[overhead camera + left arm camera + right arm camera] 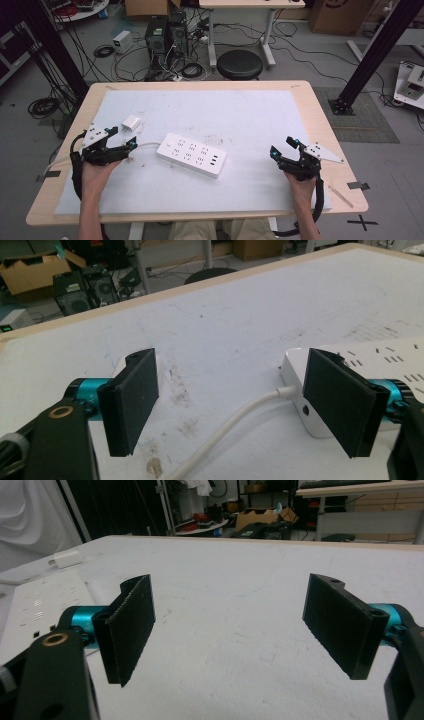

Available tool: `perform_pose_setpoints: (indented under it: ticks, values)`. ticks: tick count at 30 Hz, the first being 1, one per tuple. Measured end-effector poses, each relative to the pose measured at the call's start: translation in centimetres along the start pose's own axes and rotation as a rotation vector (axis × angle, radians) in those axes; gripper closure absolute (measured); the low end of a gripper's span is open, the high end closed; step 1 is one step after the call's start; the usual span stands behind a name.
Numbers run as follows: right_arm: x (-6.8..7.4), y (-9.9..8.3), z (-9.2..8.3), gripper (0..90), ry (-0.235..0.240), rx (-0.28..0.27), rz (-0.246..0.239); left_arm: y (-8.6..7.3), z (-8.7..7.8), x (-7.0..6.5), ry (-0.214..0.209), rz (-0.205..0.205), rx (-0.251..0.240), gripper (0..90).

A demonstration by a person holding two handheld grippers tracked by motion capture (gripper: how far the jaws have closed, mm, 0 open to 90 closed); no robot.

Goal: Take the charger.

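Observation:
A white power strip lies slanted at the middle of the white mat; its end and white cable show in the left gripper view, and its face at the left of the right gripper view. A small white plug adapter sits at the left, also seen far off as a white block. My left gripper is open just left of the strip, between adapter and cable. My right gripper is open near the table's right side, nothing between its jaws. Both are held low over the mat.
The wooden table carries a white mat. Behind it stand a black round stool, computer towers and tangled floor cables. Black frame posts rise at both sides.

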State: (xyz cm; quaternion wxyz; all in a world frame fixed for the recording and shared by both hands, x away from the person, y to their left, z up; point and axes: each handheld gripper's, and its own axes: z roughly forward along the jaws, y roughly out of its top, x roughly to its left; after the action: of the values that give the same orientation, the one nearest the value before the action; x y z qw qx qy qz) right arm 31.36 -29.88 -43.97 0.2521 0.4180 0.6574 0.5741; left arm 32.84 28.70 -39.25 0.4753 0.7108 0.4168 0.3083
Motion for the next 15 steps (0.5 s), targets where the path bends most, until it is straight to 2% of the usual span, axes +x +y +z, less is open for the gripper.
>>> perform_pose_setpoints:
  ticks: [7,10,12,15]
  values:
    - [0.0,0.0,0.1,21.5,0.003,0.007,-0.005,1.6,0.9,0.9,0.006,0.007,0.054,22.3]
    - [0.1,0.0,0.1,20.7,0.000,0.011,-0.006,2.4,1.8,1.9,0.015,0.000,0.099,22.3]
    - [0.1,0.0,0.1,20.7,0.001,0.011,-0.006,2.6,2.0,2.2,0.016,0.000,0.109,22.3]
    - [0.1,0.0,0.1,19.5,-0.004,0.014,-0.004,2.9,3.2,3.5,0.024,0.003,0.176,22.3]
